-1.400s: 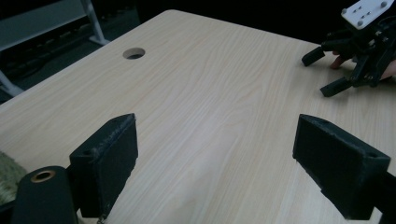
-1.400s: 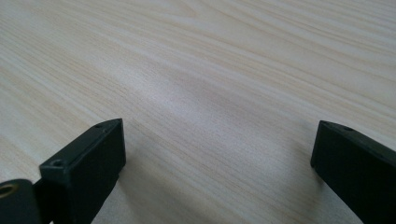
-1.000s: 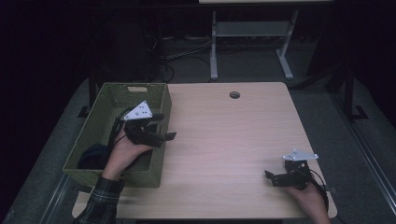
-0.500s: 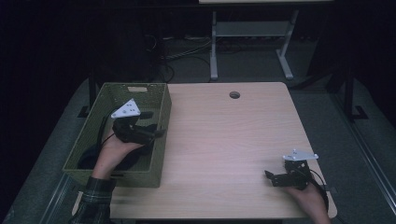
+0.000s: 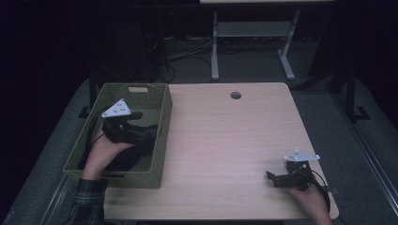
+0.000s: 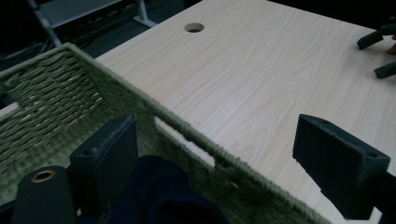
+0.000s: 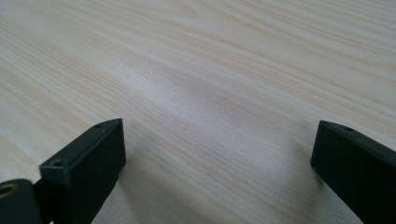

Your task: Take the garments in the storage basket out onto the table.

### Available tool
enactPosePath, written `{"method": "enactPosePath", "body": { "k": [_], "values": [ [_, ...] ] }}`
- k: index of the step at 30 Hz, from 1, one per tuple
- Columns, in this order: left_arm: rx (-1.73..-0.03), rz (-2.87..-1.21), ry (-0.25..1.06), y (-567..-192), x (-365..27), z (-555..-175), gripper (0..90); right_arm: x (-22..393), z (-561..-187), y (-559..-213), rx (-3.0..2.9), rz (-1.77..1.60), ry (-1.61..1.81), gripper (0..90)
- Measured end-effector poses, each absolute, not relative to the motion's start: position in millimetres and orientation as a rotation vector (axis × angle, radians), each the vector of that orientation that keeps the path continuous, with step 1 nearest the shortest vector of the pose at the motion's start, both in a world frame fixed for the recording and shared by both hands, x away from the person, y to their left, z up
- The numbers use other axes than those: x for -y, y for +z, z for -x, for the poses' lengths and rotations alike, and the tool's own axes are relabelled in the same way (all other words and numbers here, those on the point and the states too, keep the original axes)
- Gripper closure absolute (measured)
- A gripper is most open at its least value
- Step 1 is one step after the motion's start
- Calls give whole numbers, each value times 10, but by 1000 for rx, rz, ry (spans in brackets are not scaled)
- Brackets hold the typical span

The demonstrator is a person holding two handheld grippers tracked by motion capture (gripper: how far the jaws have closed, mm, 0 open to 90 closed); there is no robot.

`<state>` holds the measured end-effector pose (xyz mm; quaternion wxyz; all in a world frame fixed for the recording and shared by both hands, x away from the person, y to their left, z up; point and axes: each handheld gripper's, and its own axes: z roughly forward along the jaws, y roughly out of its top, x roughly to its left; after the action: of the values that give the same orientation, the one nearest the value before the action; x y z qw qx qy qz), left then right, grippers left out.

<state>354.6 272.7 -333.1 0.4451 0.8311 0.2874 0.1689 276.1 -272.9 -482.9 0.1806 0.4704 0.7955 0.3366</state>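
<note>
Dark navy cloth (image 5: 133, 152) lies inside the green woven basket (image 5: 162, 117), so the left gripper (image 6: 233, 172) hovers over it, jaws spread to grab; the right gripper (image 5: 272, 178) rests open on the pale wooden tabletop (image 5: 225, 140).

Dark cloth (image 6: 159, 196) — seemingly crumpled — inside basket (image 5: 162, 117).

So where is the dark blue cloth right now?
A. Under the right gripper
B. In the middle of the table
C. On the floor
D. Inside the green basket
D. The dark cloth lies inside the green basket, just below the open left gripper; the left gripper view shows it between the woven walls.
</note>
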Motion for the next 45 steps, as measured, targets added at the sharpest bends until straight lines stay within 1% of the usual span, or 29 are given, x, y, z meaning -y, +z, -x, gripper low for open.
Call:
{"method": "enactPosePath", "body": {
  "k": [24, 33, 45],
  "values": [
    [-903, -2087, 508, -3448, -3218, -3450, 136, 2728, -2763, -4830, -2247, -1329, 950, 29],
    [-959, -2154, 478, -3561, -3329, -3464, 135, 2726, -2785, -4831, -2240, -1335, 946, 29],
    [-1063, -2253, 386, -3733, -3364, -3535, 128, 2726, -2785, -4831, -2239, -1335, 946, 29]
  ]
}}
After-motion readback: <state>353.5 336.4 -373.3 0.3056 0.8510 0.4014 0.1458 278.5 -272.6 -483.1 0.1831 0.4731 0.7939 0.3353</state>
